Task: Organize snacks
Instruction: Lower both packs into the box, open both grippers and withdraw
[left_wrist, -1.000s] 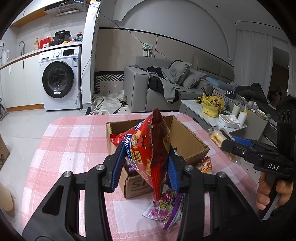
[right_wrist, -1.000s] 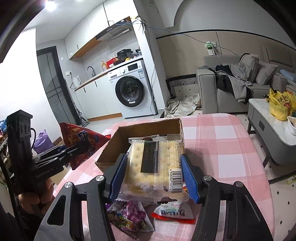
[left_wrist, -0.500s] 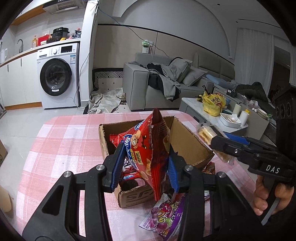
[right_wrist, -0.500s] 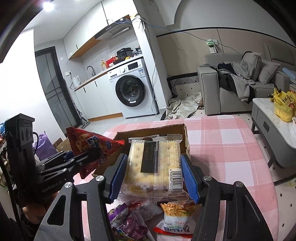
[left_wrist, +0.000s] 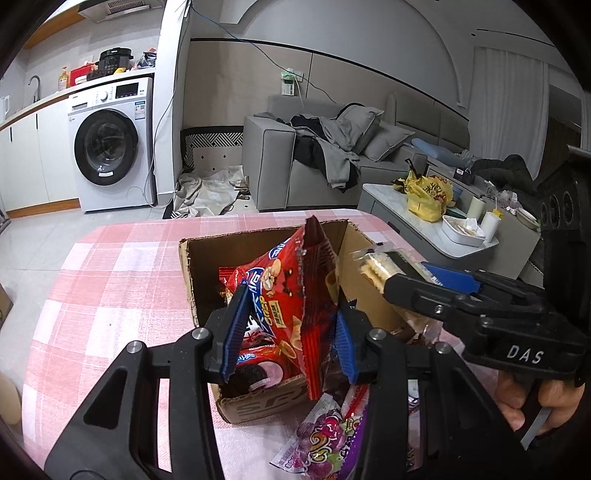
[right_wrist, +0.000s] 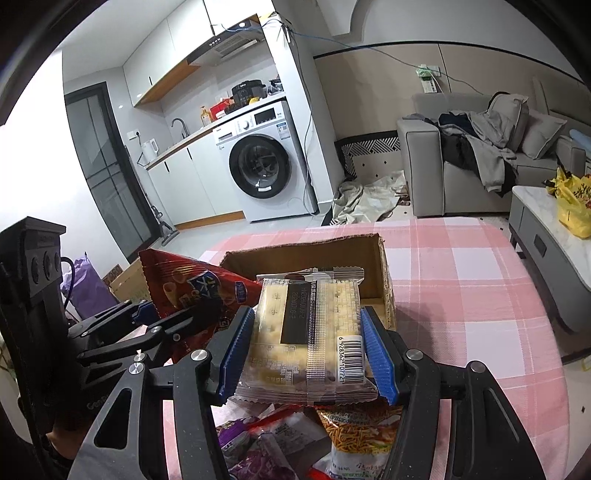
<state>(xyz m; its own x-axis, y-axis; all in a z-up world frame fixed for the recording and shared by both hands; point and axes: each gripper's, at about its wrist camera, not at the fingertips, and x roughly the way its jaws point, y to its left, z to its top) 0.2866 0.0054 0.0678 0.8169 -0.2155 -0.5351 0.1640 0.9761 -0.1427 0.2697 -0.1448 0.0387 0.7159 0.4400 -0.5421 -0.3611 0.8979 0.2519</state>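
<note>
My left gripper (left_wrist: 290, 328) is shut on a red snack bag (left_wrist: 295, 295) and holds it over the open cardboard box (left_wrist: 258, 404). The box holds a cookie pack (left_wrist: 255, 371) and other red packs. My right gripper (right_wrist: 308, 350) is shut on a clear cracker pack (right_wrist: 306, 332), held above the box's near right edge (right_wrist: 386, 288). The right gripper also shows in the left wrist view (left_wrist: 424, 288), with the cracker pack (left_wrist: 373, 269) over the box's right wall. The left gripper shows in the right wrist view (right_wrist: 155, 321) with the red bag (right_wrist: 184, 288).
Loose snacks lie on the pink checked tablecloth (left_wrist: 110, 295) in front of the box: a purple candy pack (left_wrist: 325, 446) and a noodle snack pack (right_wrist: 354, 435). A low white table (left_wrist: 424, 225) and a sofa (left_wrist: 314, 158) stand beyond the table.
Both grippers have moved forward and closer together over the box, each still holding its pack. The red bag now hangs above the box's inside.
</note>
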